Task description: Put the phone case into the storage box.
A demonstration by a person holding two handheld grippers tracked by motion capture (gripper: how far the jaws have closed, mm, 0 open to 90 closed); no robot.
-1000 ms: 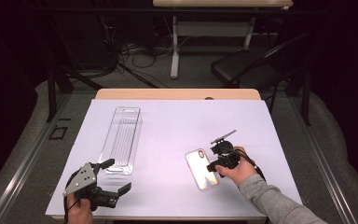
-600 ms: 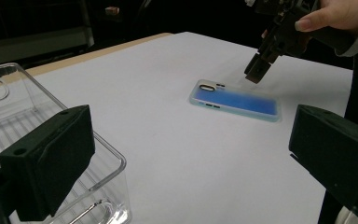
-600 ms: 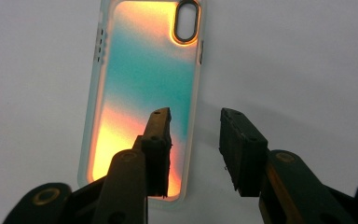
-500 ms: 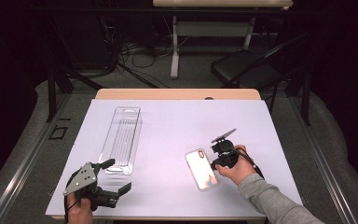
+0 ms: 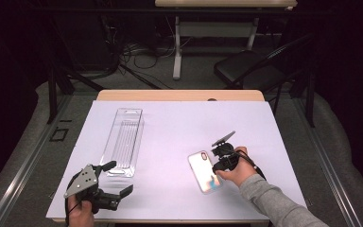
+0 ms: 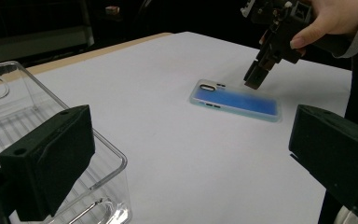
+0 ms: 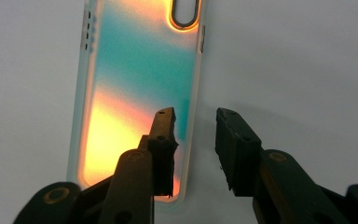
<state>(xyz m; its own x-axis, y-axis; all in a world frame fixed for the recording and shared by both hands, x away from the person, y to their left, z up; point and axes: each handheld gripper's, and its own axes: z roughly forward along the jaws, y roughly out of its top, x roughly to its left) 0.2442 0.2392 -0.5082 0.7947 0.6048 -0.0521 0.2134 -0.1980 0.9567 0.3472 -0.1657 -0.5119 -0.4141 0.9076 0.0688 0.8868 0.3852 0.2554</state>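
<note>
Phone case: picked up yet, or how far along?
Not lifted. The phone case lies flat on the table. The right gripper sits over the case's long edge, jaws astride it and just closing, a gap showing, so no firm grip yet. The left gripper is open beside the clear tray, idle. Left: grasp, lift, probably move toward the tray.

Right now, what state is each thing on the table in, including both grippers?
Phone case: flat on the table, cutout end away from the person, one long edge between the right jaws, not lifted.
Clear plastic tray: empty, resting on the table.
Right gripper: jaws just closing, a gap showing, astride the case's edge.
Left gripper: jaws wide open, holding nothing.
</note>
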